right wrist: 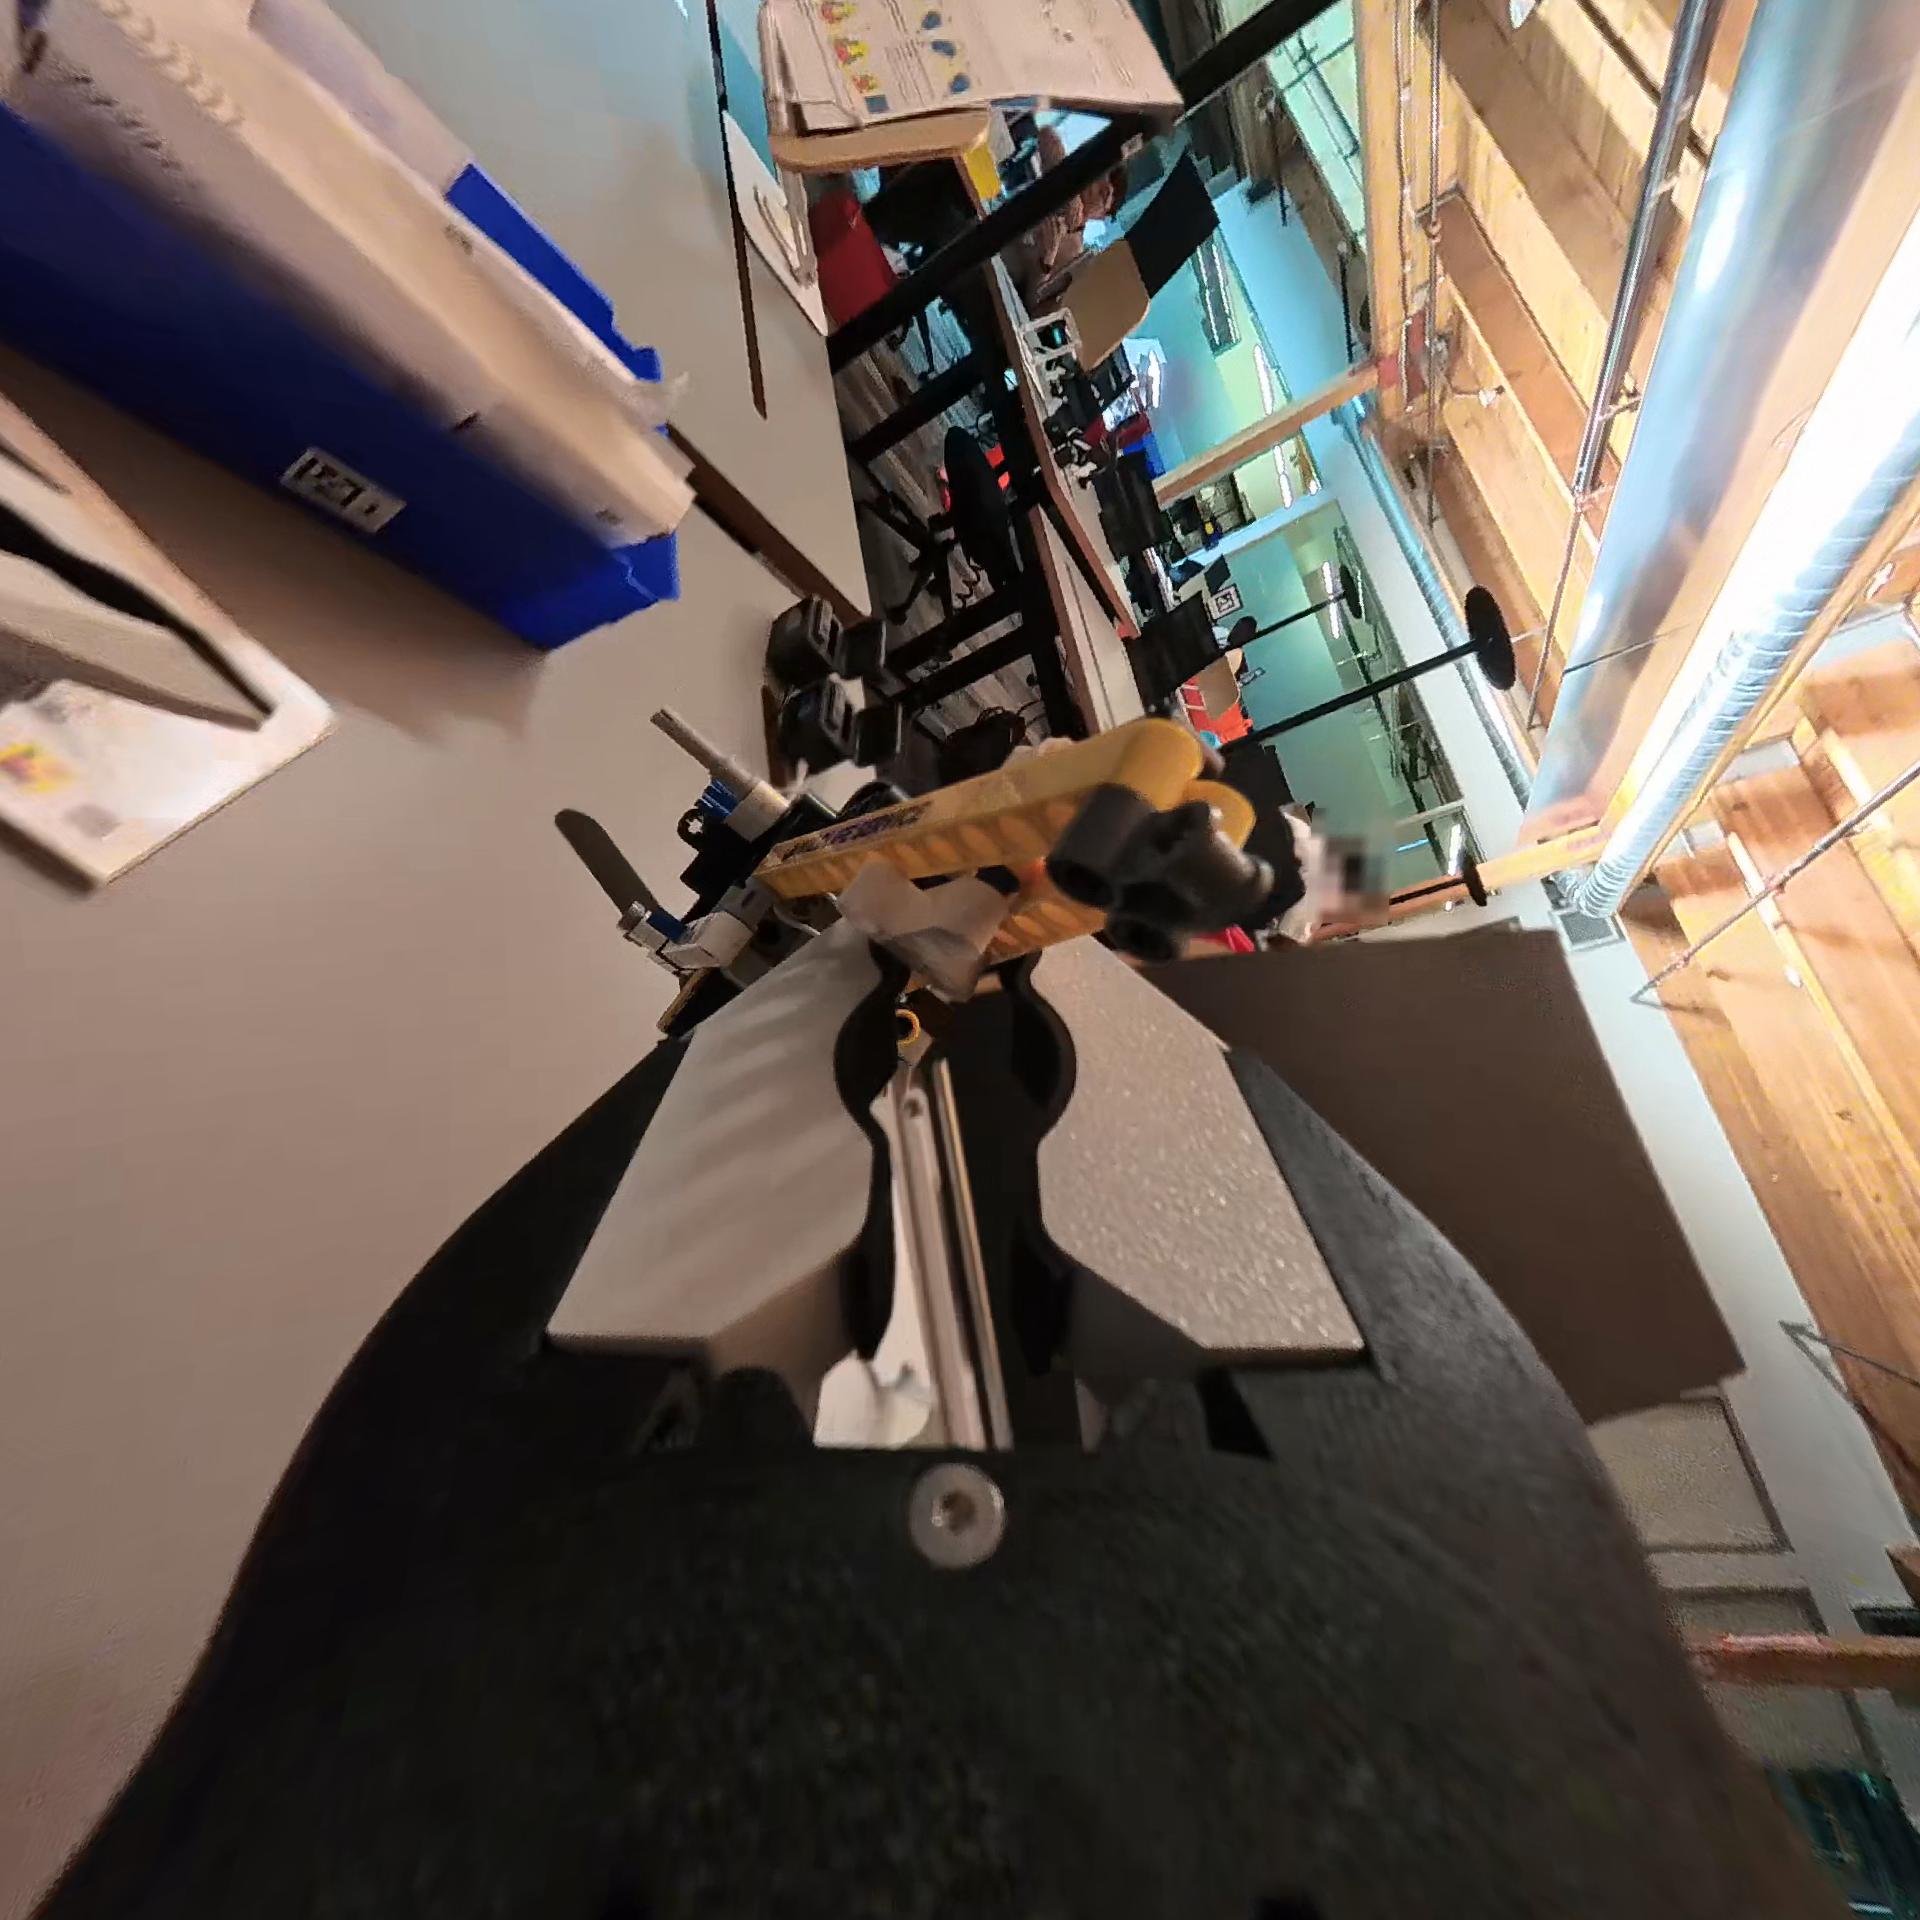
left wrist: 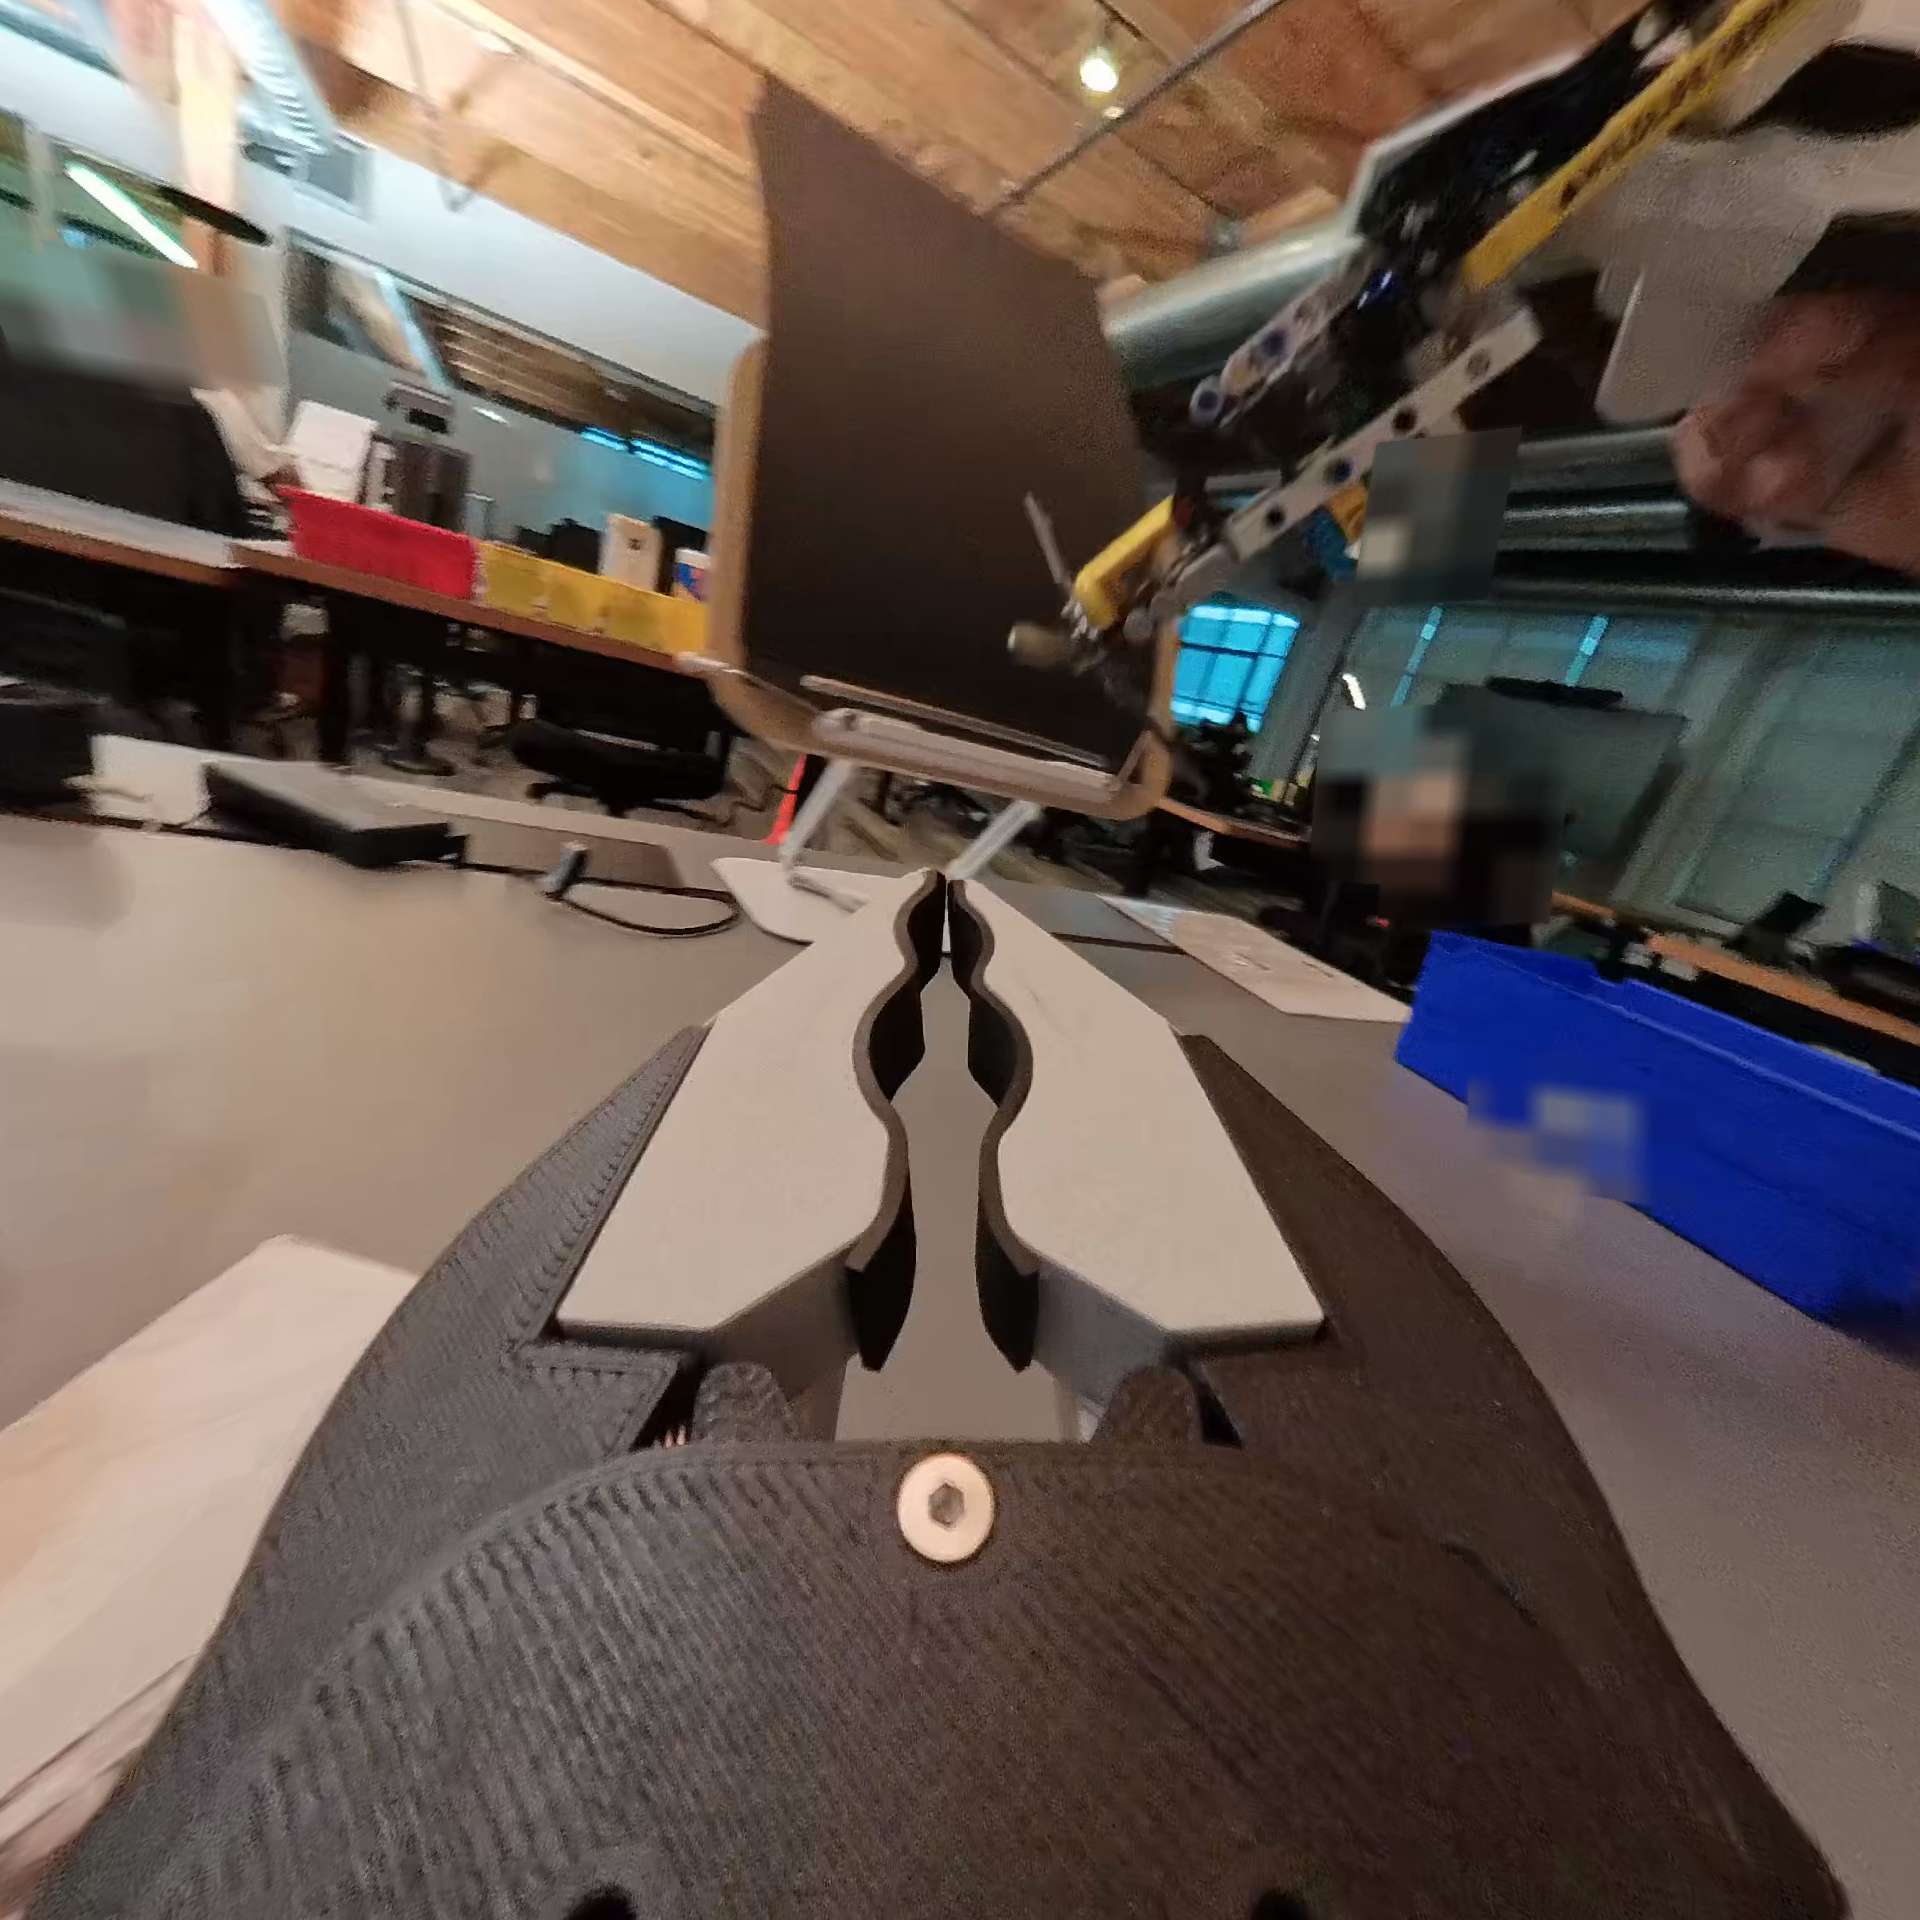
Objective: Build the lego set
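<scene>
A smooth grey table (left wrist: 312, 1039) carries a blue plastic bin (left wrist: 1704, 1122), a wooden stand with a dark back panel (left wrist: 914, 468) and printed sheets, in an open workshop under a timber ceiling. The left hand-held gripper (left wrist: 945, 904) lies low over the table, its tips pressed together on nothing. The right hand-held gripper (right wrist: 940, 971) clamps the partly built lego model (right wrist: 997, 842), a yellow, black and light grey beam assembly, raised above the table.
</scene>
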### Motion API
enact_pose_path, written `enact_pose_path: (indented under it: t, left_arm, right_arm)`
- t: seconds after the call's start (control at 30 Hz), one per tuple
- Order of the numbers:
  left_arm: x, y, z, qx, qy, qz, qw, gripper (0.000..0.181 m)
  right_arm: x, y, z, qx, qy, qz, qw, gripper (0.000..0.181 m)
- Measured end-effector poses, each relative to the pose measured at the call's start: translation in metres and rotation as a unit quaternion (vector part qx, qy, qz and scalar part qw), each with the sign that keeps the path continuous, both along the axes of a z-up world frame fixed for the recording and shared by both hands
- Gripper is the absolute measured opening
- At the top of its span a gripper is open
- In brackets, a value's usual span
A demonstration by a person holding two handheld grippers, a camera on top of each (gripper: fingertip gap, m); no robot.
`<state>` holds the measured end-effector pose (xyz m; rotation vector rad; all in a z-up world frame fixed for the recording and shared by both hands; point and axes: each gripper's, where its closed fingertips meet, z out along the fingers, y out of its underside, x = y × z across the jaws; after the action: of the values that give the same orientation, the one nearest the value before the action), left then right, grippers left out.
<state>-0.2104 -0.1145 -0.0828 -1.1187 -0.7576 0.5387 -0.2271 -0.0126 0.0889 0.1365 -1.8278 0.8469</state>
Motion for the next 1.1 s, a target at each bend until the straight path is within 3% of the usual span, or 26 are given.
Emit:
enact_pose_path:
  t: [0.17, 0.27, 0.47, 0.7, 1.1]
  left_arm:
    - [0.032, 0.059, 0.020, -0.003, 0.023, -0.074, 0.997, 0.004]
    - [0.039, 0.081, 0.030, 0.023, 0.021, -0.100, 0.994, 0.010]
    - [0.043, 0.122, 0.031, -0.019, 0.042, -0.150, 0.988, 0.026]
    - [0.044, 0.147, 0.013, -0.052, 0.034, -0.182, 0.981, 0.027]
    - [0.049, 0.146, -0.015, -0.045, -0.007, -0.211, 0.976, 0.027]
  right_arm:
    - [0.040, 0.049, -0.037, -0.012, -0.012, -0.025, 1.000, 0.014]
    - [0.055, 0.071, -0.051, -0.023, -0.017, -0.043, 0.999, 0.013]
    - [0.067, 0.109, -0.072, -0.032, -0.033, -0.092, 0.995, 0.013]
    - [0.076, 0.136, -0.084, -0.039, -0.053, -0.134, 0.989, 0.014]
    - [0.094, 0.156, -0.078, -0.061, -0.089, -0.171, 0.979, 0.014]
